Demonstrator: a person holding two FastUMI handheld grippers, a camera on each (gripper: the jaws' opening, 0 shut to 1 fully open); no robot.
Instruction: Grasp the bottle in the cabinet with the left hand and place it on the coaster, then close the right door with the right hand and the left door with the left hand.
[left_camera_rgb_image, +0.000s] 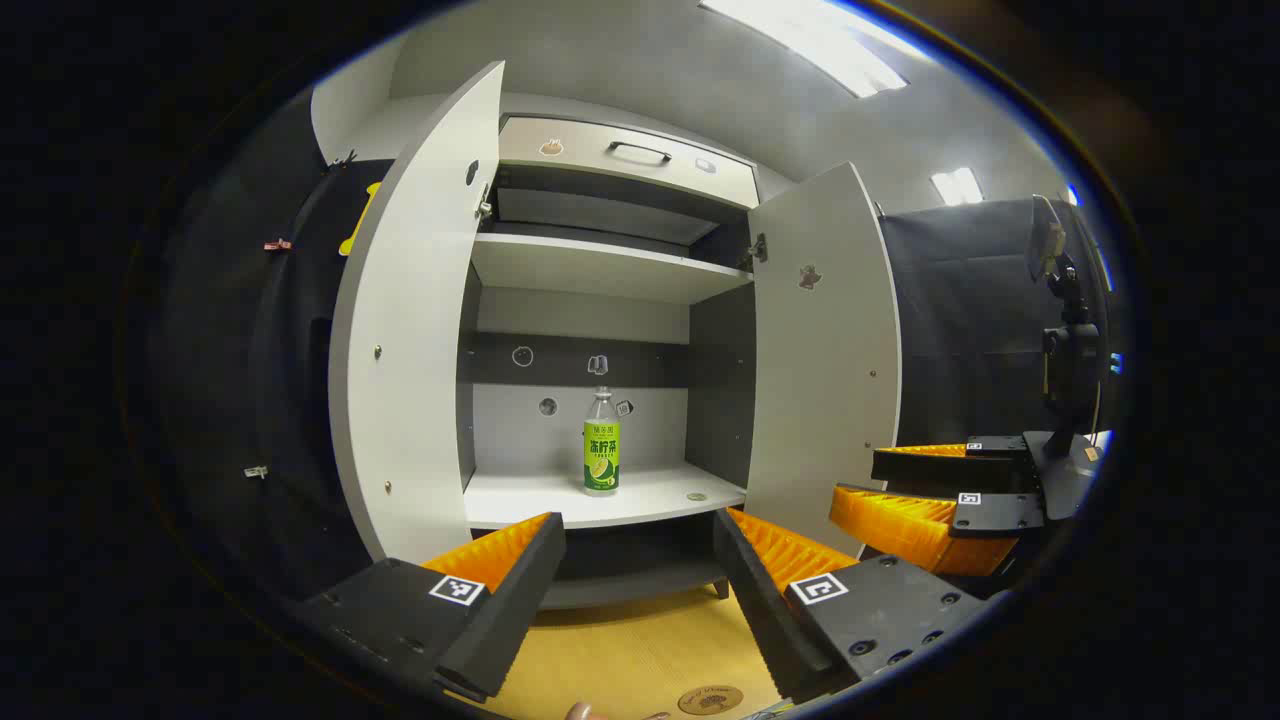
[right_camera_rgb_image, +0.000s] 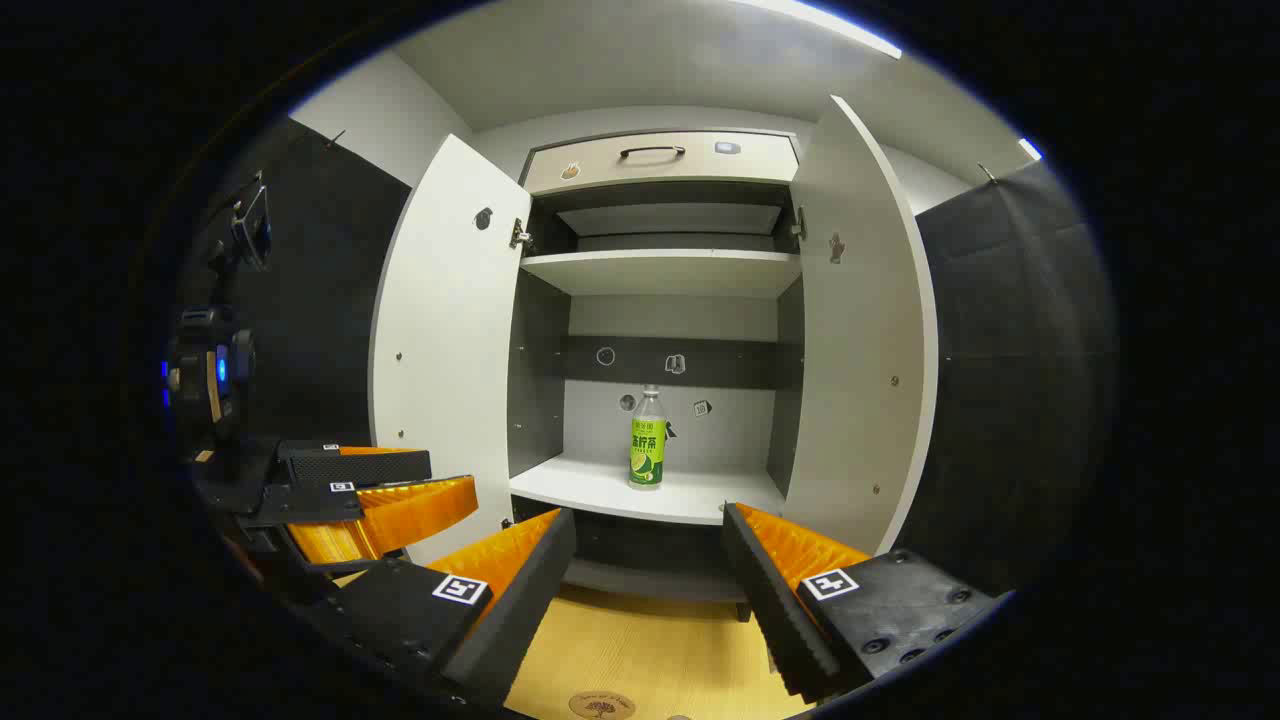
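A clear bottle (left_camera_rgb_image: 601, 442) with a green label stands upright on the cabinet's middle shelf (left_camera_rgb_image: 540, 500); the right gripper view has the same bottle (right_camera_rgb_image: 647, 440) in the shelf's middle. Both doors are swung wide: left door (left_camera_rgb_image: 405, 330), right door (left_camera_rgb_image: 825, 350). My left gripper (left_camera_rgb_image: 640, 575) is open, empty, well short of the shelf. My right gripper (right_camera_rgb_image: 648, 580) is open and empty too, and shows as the right gripper (left_camera_rgb_image: 935, 490) off to the side in the left gripper view. A round wooden coaster (left_camera_rgb_image: 710, 699) lies on the table below.
A drawer with a dark handle (left_camera_rgb_image: 638, 152) tops the cabinet, above an upper shelf (left_camera_rgb_image: 600, 265). The cabinet stands on a light wooden table (left_camera_rgb_image: 630, 650). A small round thing (left_camera_rgb_image: 696, 496) lies at the shelf's right end. Black cloth walls flank both sides.
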